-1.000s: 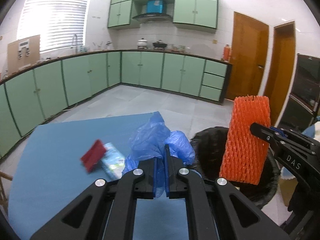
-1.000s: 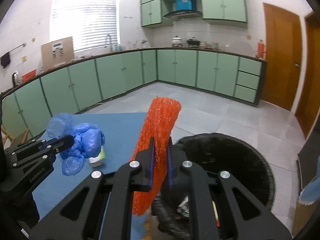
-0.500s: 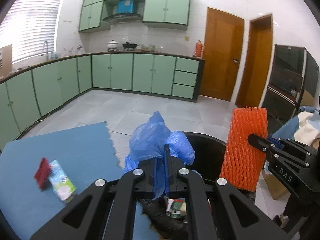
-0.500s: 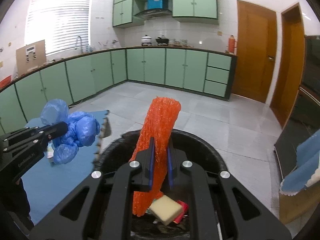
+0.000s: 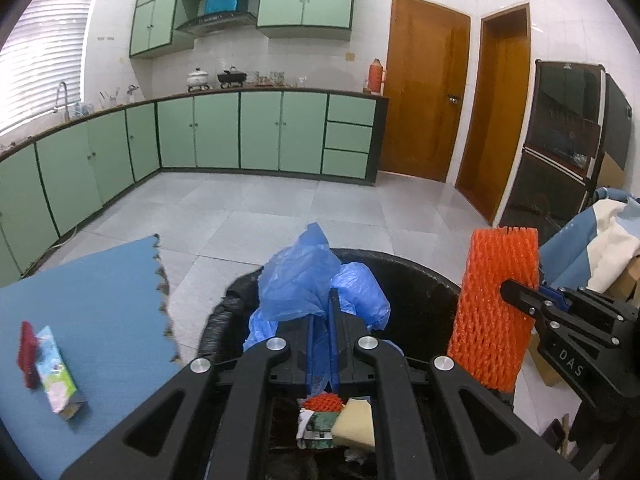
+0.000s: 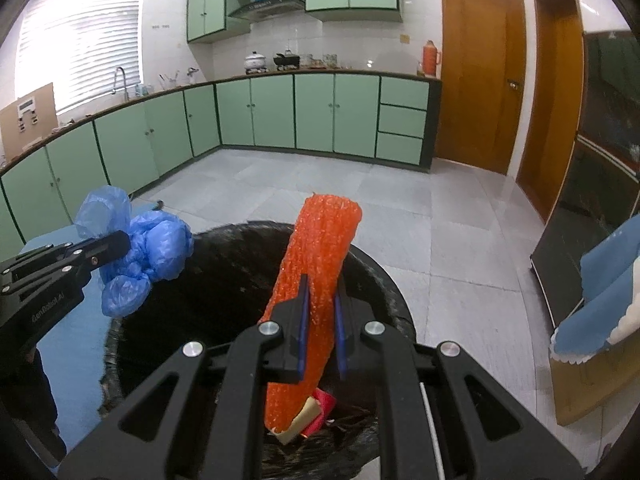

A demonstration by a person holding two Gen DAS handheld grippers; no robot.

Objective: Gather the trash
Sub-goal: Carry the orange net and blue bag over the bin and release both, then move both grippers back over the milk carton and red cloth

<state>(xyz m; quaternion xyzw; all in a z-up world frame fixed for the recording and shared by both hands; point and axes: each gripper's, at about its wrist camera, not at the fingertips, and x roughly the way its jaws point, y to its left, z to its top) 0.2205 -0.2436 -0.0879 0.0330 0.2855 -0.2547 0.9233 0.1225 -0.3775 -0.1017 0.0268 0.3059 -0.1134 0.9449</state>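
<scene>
Right, both loads are over the black bin [image 6: 224, 280] now. Your left gripper [image 5: 322, 320] is clamped tight on the crumpled blue plastic bag [image 5: 308, 280], and your right gripper [image 6: 320, 312] is pinched shut on the orange foam net [image 6: 320, 264], which hangs upright above the rubbish already inside. Get each piece clear inside the rim before you let go (that bag is light and may cling to the pads). A carton [image 5: 58, 376] and a red scrap [image 5: 26, 352] wait on the blue mat [image 5: 100, 292].
</scene>
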